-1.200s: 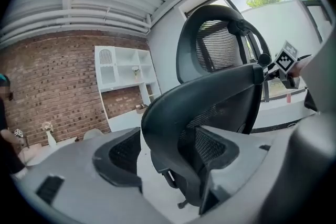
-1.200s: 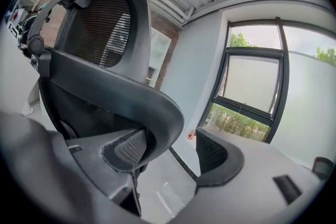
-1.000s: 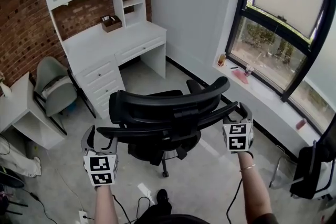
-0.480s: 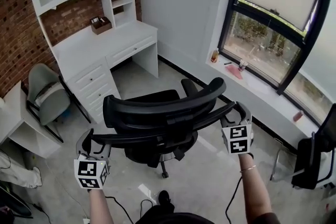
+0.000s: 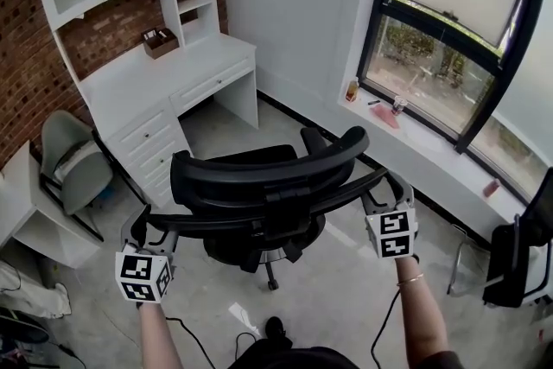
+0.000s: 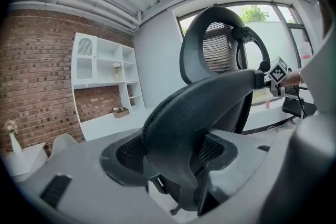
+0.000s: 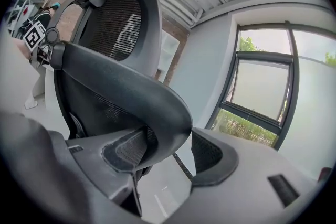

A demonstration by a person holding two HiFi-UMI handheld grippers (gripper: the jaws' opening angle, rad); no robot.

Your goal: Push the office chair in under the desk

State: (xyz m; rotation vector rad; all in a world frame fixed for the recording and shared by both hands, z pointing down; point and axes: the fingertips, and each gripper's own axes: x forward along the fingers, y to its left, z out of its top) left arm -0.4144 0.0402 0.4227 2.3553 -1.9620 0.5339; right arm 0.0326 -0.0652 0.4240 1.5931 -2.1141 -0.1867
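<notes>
The left gripper [image 5: 149, 229] and right gripper [image 5: 386, 191] clamp the office chair's [image 5: 259, 177] backrest rim; bare floor [image 5: 218, 127] reaches the far-left desk [image 5: 173, 73].

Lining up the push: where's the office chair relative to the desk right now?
In the head view the office chair stands at centre floor, short of the white desk at upper left.

Black mesh-backed office chair [image 5: 268, 186], upright, back rail held in left gripper [image 5: 147, 239] and right gripper [image 5: 386, 201], well short of white drawered desk [image 5: 164, 82] beyond both.
</notes>
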